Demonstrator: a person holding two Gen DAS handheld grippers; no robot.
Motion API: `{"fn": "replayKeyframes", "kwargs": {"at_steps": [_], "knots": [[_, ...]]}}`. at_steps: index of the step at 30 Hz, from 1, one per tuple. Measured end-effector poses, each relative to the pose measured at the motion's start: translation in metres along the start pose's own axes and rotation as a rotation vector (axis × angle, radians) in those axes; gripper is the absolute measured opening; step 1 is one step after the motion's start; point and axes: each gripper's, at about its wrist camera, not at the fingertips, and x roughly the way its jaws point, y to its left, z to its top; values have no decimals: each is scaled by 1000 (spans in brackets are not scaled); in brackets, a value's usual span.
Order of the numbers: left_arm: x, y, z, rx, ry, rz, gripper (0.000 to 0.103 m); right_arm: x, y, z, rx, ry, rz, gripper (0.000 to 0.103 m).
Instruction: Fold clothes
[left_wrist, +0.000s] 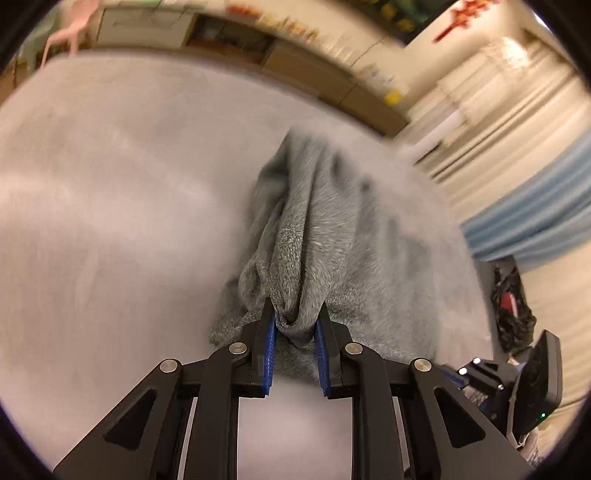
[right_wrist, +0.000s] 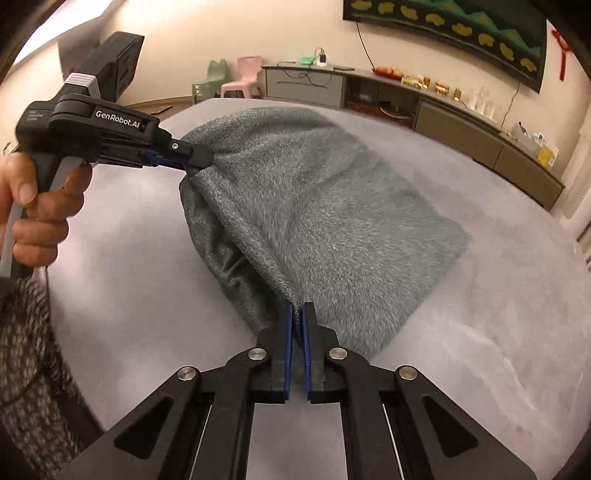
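A grey fuzzy garment (right_wrist: 325, 221) lies on a pale grey surface (right_wrist: 480, 332), its near edge lifted by both grippers. My left gripper (left_wrist: 295, 310) is shut on a bunched fold of the garment (left_wrist: 314, 229); it also shows in the right wrist view (right_wrist: 201, 160), held by a hand at the left, pinching the far corner. My right gripper (right_wrist: 297, 308) is shut on the garment's near edge. The right gripper's body shows at the lower right of the left wrist view (left_wrist: 517, 376). The left wrist view is motion-blurred.
A low cabinet (right_wrist: 406, 99) with small items runs along the far wall. A pink chair (right_wrist: 245, 79) and a green chair (right_wrist: 210, 83) stand behind the surface. Curtains (left_wrist: 535, 206) and a dark bag (left_wrist: 511, 310) are at the right.
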Motion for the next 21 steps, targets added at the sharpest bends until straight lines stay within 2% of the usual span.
{"fn": "replayKeyframes", "kwargs": {"at_steps": [2,3,4,8,11,14,15,16,19,20,21], "knots": [[16,-6,0,19,29,53,20,6,-6,-20,-8,49,-19,1],[12,-6,0,30,16,59,24,9,-9,-30,-11,75,-29,0],[6,-10,0,48,-1,70,26,6,-12,-36,-2,61,-27,0],[-22,-24,-13,138,-64,130,43,-9,-19,-32,16,71,-23,1],[-36,-23,-31,165,-88,142,55,-24,-27,-34,45,67,-3,5],[-36,-31,-38,169,-87,154,57,-45,-32,-37,69,40,34,28],[-35,-32,-38,167,-86,157,58,-51,-32,-38,69,29,40,39],[-32,-35,-39,178,-82,162,59,-54,-32,-39,63,22,38,46],[-3,-59,-48,269,-41,263,59,-50,-31,-46,30,31,5,46],[10,-63,-48,294,-15,318,58,-45,-31,-49,19,41,-22,44],[18,-59,-49,294,6,368,50,-40,-32,-52,9,52,-53,28]]}}
